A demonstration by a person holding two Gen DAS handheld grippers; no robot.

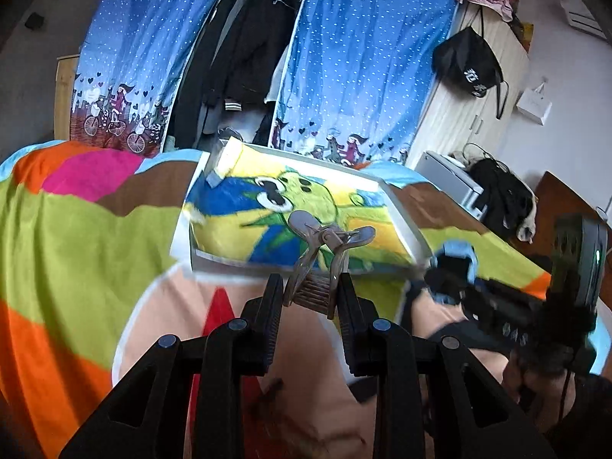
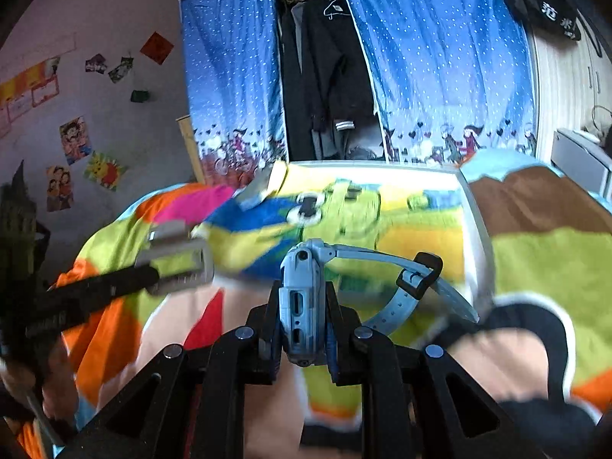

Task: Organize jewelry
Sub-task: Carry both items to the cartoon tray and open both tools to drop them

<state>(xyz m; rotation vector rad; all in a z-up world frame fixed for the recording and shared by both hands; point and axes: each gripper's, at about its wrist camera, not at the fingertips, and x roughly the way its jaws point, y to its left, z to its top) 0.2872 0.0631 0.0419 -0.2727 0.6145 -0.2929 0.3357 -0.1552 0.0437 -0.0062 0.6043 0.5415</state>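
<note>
Black fingers of my left gripper (image 1: 310, 290), low centre of frame, clamped on translucent grey plastic hair clip (image 1: 325, 252). My right gripper (image 2: 304, 306) closed on light blue plastic wristwatch (image 2: 302, 298), strap curving toward right of frame. Both items held in air, above colourful blanket (image 1: 76, 229). White shallow tray with cartoon-print cloth lining (image 1: 401, 210) waits mid-frame, beyond both. Step, I judge: carrying items to tray. Next: lower over tray, release gently.
</note>
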